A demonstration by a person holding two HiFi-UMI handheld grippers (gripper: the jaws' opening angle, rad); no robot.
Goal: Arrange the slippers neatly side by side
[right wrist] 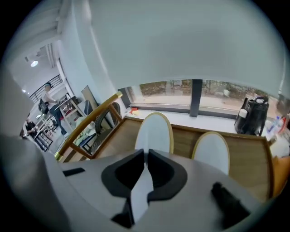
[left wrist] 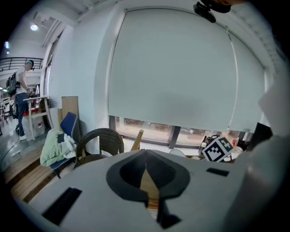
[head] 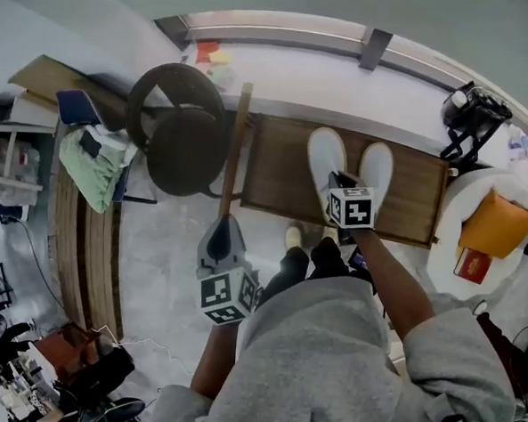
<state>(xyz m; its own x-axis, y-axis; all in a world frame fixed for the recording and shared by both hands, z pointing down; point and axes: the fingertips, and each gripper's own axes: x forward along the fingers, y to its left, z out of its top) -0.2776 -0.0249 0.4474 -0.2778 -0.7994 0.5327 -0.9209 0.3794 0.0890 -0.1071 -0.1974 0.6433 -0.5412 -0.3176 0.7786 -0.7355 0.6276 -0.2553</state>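
Two white oval slippers with tan edging are laid toes away from the person on a brown wooden platform [head: 406,214] [right wrist: 244,154]: the left slipper [head: 325,160] [right wrist: 154,133] and the right slipper [head: 377,168] [right wrist: 210,152]. They are set side by side, near each other but not touching, and both point the same way.

The right gripper [head: 337,179] [right wrist: 145,156] is held over the gap between their heel ends. Its jaws are closed tightly on the heel edge of the left slipper, and a white wedge of it is seen pinched between them. The right slipper is left untouched just beside it.

The left gripper [head: 223,228] [left wrist: 146,156] is held well to the left, off the platform and over the floor, at the near end of a pale wooden pole [head: 236,150] [left wrist: 137,139]. Its jaws are brought together at the tips. A wood-coloured strip is seen in the slot behind them, but whether anything is gripped cannot be told. A dark round wicker chair [head: 183,143] [left wrist: 97,138] is placed beyond it.
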